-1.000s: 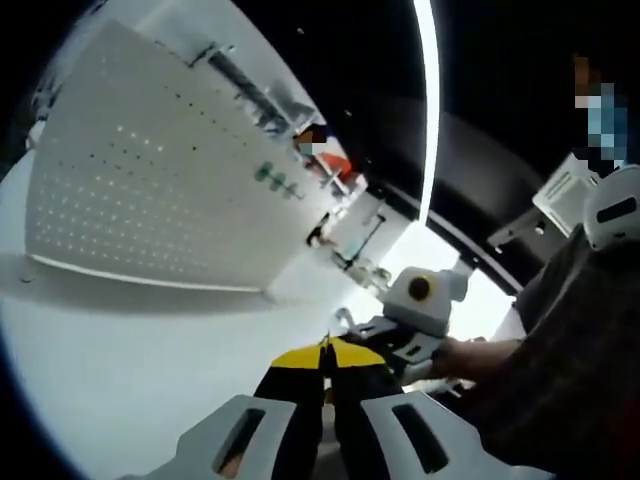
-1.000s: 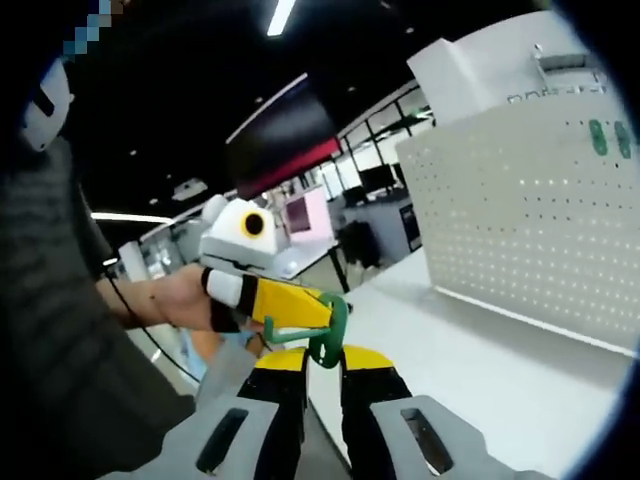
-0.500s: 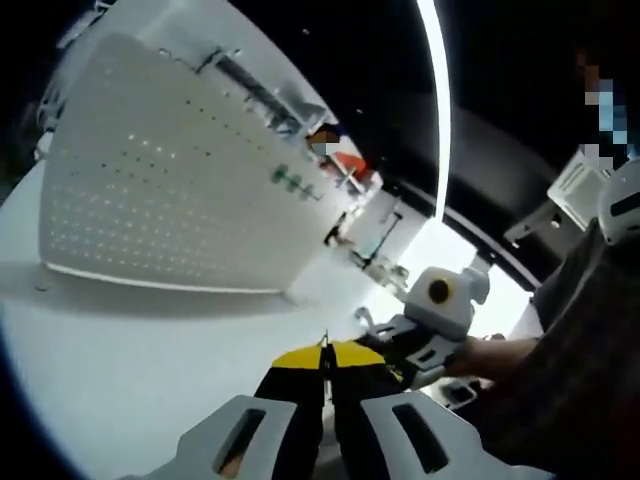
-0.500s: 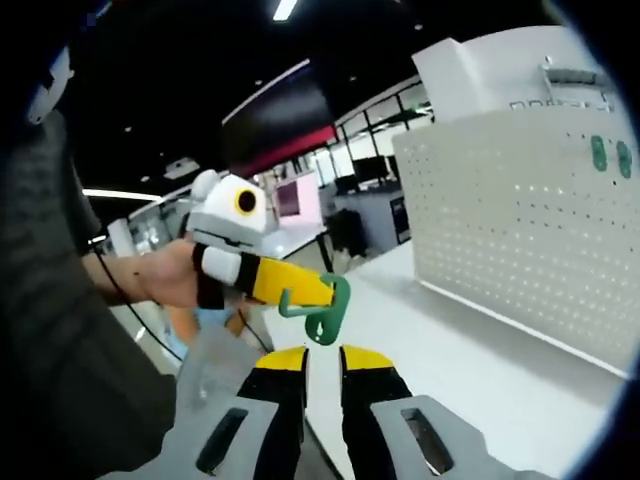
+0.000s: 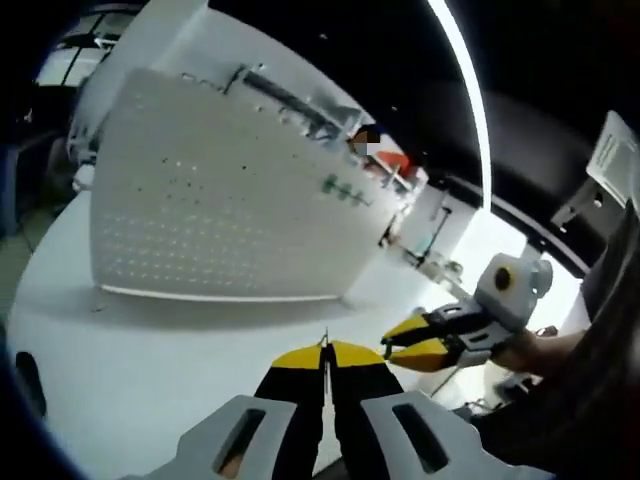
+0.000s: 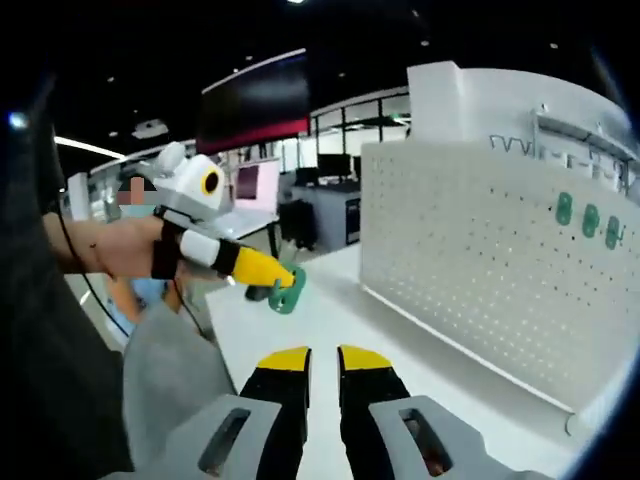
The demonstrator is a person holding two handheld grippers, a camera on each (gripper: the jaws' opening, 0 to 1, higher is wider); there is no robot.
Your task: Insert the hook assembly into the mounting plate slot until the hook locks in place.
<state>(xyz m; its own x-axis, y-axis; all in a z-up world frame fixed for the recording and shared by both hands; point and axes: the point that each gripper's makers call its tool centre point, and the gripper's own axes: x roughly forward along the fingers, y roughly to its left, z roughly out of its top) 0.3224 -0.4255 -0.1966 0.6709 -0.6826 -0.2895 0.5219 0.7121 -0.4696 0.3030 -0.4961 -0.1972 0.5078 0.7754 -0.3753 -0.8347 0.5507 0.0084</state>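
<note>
The left tool [image 6: 283, 280] has its yellow-tipped jaws clamped on the green hook [image 6: 288, 295], seen in the right gripper view out to the left, held in the air above the near-left part of the white desk [image 6: 330, 320]. In the left gripper view that same tool [image 5: 324, 352] shows its jaws pressed together with only a thin sliver between them. The right tool [image 6: 312, 358] holds nothing, its jaws a narrow gap apart; in the left gripper view it [image 5: 390, 347] sits off to the right, jaws parted, touching nothing.

The white perforated mounting plate [image 5: 220, 210] stands upright at the far side of the desk, with three green hooks [image 6: 588, 220] already hanging near its upper right. The held hook is well apart from the plate.

Half a second ago the hook hung just above the right tool's tips; now it is farther from them, and the two tools are more widely separated
</note>
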